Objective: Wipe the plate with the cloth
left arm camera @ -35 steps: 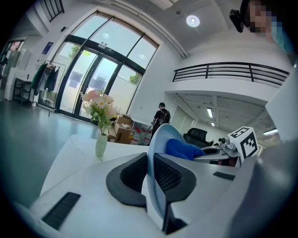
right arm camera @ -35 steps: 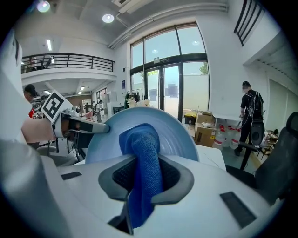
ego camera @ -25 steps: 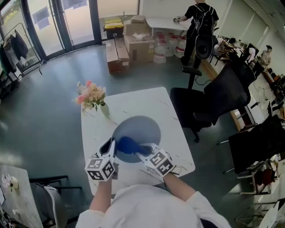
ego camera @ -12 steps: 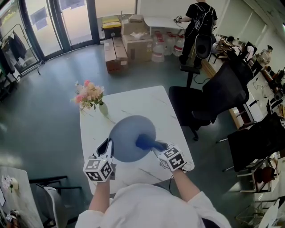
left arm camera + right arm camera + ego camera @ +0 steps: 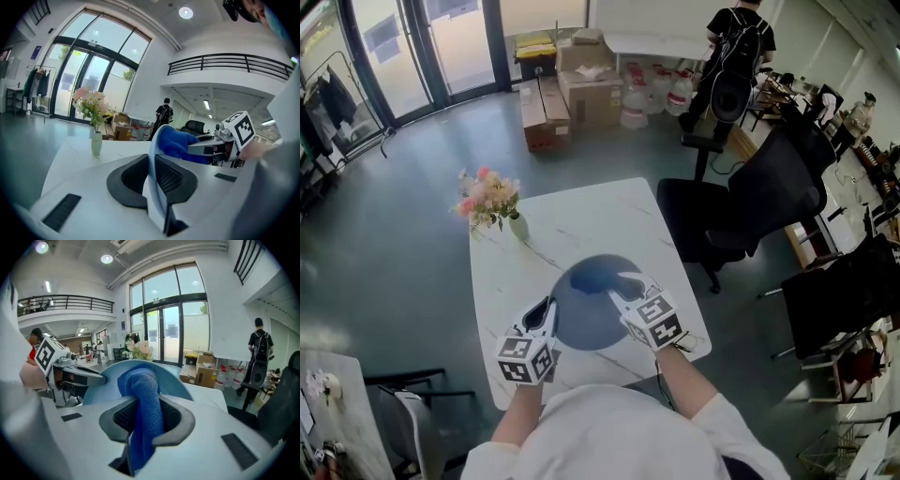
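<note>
The left gripper [image 5: 546, 311] pinched the plate [image 5: 586, 325] at its nine o'clock rim; the right gripper [image 5: 622, 284], clamped on the cloth [image 5: 592, 276], held it near twelve o'clock.

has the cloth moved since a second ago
Yes. The cloth, clamped in the right gripper, has slid across the plate, rightward and away from the person, farther from the table's near edge.

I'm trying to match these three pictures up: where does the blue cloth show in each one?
Head view: the cloth is just below centre, on the plate.
Left gripper view: right of centre, beside the plate's upper edge.
Right gripper view: dead centre, in front of the plate.
Shared landmark: the flowers show in all three.
</note>
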Tool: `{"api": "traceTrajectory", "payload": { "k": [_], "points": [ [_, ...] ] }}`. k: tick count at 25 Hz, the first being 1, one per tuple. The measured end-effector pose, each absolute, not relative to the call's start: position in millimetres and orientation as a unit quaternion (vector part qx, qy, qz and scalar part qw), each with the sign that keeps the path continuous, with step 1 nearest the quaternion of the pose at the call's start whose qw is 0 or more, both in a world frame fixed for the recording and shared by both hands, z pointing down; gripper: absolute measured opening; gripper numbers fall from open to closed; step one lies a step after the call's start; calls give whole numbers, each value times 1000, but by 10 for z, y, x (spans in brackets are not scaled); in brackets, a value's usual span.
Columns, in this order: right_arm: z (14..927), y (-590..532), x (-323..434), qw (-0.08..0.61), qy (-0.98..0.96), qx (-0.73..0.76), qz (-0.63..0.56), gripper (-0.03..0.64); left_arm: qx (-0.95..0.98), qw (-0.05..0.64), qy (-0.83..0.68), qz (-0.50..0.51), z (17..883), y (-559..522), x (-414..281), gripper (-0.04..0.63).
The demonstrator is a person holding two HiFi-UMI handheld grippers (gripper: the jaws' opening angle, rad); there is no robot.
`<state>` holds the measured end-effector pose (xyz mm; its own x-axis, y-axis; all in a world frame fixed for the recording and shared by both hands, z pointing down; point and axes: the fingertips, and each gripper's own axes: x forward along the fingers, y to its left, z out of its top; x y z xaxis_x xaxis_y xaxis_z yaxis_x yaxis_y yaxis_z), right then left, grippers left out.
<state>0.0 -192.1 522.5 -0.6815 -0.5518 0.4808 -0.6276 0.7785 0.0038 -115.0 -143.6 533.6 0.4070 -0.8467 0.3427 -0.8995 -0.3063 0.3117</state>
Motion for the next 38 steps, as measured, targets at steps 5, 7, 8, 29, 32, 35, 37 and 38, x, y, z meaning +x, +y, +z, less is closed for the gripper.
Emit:
{"api": "traceTrajectory", "payload": {
  "k": [5, 7, 8, 29, 32, 35, 37, 38],
  "points": [
    [5428, -1538, -458, 254, -933, 240, 90, 92, 803, 223, -550, 57, 5306, -1512, -1229, 44],
    [5517, -1408, -535, 262, -935, 219, 97, 92, 800, 220, -556, 53, 5261, -1544, -1285, 44],
    [5557, -1355, -559, 266, -935, 211, 101, 92, 798, 218, -559, 50, 5241, -1562, -1313, 44],
    [6179, -1635, 399, 414, -857, 289, 103, 92, 788, 203, -577, 71, 5250, -1585, -1600, 44],
    [6070, -1803, 508, 402, -853, 321, 93, 92, 790, 206, -571, 83, 5311, -1541, -1544, 44],
    [5952, -1959, 562, 381, -851, 353, 77, 92, 794, 214, -562, 92, 5398, -1504, -1475, 44],
    [5844, -2026, 520, 364, -856, 362, 61, 92, 795, 223, -557, 94, 5460, -1481, -1430, 44],
    [5791, -2043, 483, 355, -859, 364, 55, 92, 795, 229, -554, 94, 5486, -1471, -1409, 44]
  ]
}}
